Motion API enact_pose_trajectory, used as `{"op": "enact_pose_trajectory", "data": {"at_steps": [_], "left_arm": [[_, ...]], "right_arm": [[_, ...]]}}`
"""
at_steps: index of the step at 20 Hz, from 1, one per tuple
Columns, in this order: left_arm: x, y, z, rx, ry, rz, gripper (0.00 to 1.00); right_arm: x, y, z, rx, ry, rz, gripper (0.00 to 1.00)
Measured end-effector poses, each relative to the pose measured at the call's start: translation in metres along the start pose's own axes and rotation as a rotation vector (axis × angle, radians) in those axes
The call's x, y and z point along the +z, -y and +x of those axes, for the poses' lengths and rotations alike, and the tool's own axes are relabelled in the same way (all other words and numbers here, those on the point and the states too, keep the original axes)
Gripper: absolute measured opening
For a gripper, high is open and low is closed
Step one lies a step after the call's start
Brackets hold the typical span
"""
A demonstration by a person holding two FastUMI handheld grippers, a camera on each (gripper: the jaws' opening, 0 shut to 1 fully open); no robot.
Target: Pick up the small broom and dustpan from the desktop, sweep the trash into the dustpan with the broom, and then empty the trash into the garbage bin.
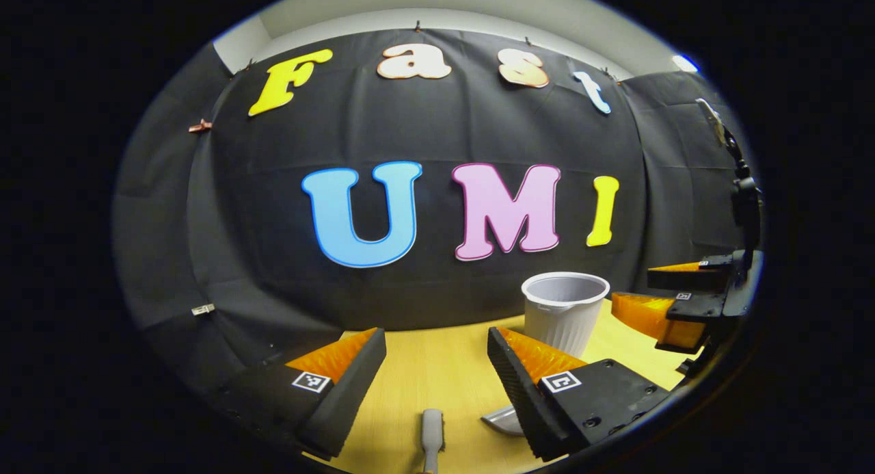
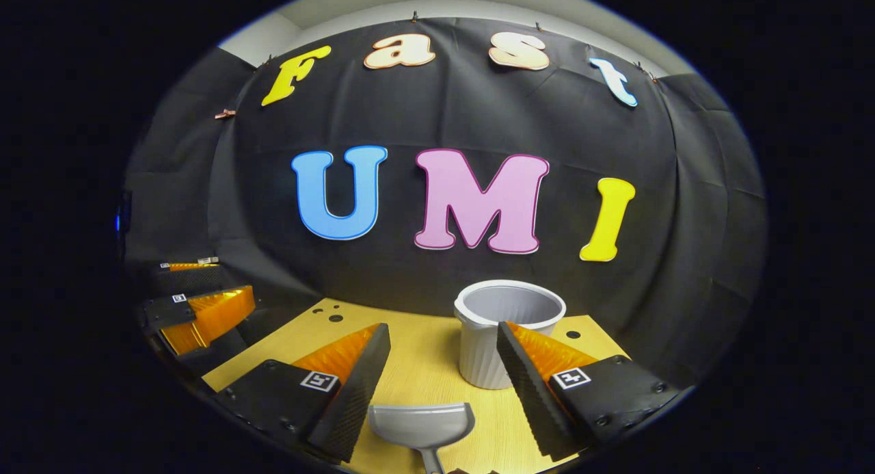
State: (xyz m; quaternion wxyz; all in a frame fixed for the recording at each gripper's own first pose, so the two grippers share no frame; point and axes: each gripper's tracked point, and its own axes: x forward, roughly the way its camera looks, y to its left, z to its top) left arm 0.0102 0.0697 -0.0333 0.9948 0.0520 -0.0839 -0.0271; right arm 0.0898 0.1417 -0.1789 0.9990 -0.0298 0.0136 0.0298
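The left gripper (image 1: 437, 371) has its black and orange fingers wide apart and holds nothing. Below it on the light wooden tabletop (image 1: 437, 371) lies the small grey broom (image 1: 431, 438), near the front edge. The right gripper (image 2: 444, 378) is wide apart too, with nothing in it. The grey plastic dustpan (image 2: 422, 426) lies just under it near the front edge. The white ribbed plastic garbage bin (image 2: 495, 337) stands upright near the back edge.
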Motion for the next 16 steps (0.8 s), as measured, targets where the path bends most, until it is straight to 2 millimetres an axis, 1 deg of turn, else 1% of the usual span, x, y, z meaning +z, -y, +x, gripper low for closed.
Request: {"op": "enact_pose_trajectory", "data": {"at_steps": [3, 5, 7, 11, 14, 16], "left_arm": [[0.002, 0.013, 0.000, -0.021, 0.009, 0.012, 0.95], [-0.003, 0.020, 0.002, -0.033, -0.013, 0.007, 0.95], [-0.001, 0.025, 0.007, -0.049, -0.010, -0.004, 0.95], [0.013, 0.024, 0.019, -0.060, 0.031, 0.011, 0.95], [0.024, 0.027, 0.024, -0.068, 0.050, 0.003, 0.95], [0.025, 0.031, 0.026, -0.071, 0.048, -0.012, 0.94]], "right_arm": [[0.007, 0.003, -0.001, -0.015, 0.021, 0.003, 0.98], [0.006, 0.004, 0.000, -0.021, 0.020, 0.008, 0.98], [0.006, 0.011, 0.000, -0.036, 0.018, 0.011, 0.98], [0.012, 0.029, 0.000, -0.072, 0.027, 0.032, 0.98], [0.021, 0.044, 0.002, -0.099, 0.032, 0.034, 0.98], [0.029, 0.051, 0.004, -0.107, 0.045, 0.034, 0.98]]}}
